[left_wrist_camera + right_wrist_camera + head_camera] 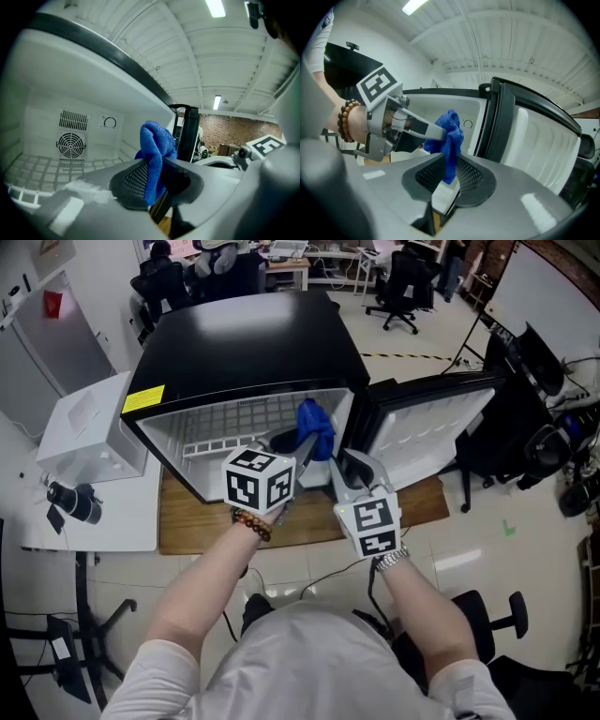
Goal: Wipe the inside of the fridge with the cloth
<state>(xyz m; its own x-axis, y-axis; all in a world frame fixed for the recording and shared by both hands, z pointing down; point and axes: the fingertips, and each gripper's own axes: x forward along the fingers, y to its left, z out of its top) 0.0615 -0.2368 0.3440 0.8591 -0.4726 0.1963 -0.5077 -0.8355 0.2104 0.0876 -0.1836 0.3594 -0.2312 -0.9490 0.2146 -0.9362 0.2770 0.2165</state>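
Fingers of the left gripper (155, 183) are clenched on the bunched blue cloth (154, 140). Fingers of the right gripper (449, 172) pinch its hanging tail just below. Past both fingertips stands the open fridge (234, 343), its door (422, 427) swung right.

An office-like lab workspace: black swivel chairs (398, 282) and desks (286, 268) crowd the back, a mini fridge (244, 343) sits on a wooden board (187, 531) on the tiled floor (469, 549), and strip lights (215, 7) run overhead.

Left tool (154, 174) and right tool (449, 171) clamped
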